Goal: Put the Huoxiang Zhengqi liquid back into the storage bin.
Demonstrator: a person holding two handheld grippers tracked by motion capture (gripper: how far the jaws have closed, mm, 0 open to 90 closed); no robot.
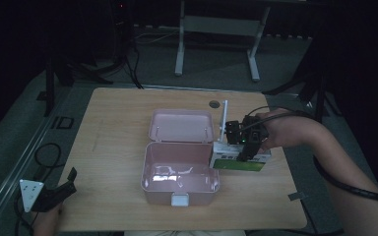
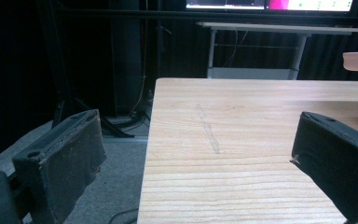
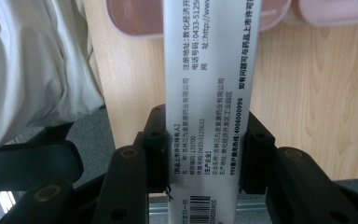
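Note:
A pink lunch box (image 1: 177, 191) stands open in the middle of the table, its lid (image 1: 181, 125) folded back flat behind it and its inside bare. Just right of it is a white and green carton (image 1: 238, 162) with printed text. My right gripper (image 1: 246, 147) is shut on that carton, coming in from the right. In the right gripper view the carton (image 3: 209, 93) runs up between the pads (image 3: 154, 149), with the pink box (image 3: 135, 18) beyond. Whether the carton rests on the table I cannot tell. My left gripper (image 1: 66, 184) hovers open at the table's front left corner, jaws wide apart (image 2: 200, 158).
A thin white upright piece (image 1: 223, 115) stands behind the carton, near a round cable hole (image 1: 214, 104). The wooden table (image 2: 242, 121) ends at its left edge close to the left gripper. A white desk frame (image 1: 216, 29) stands on the floor behind.

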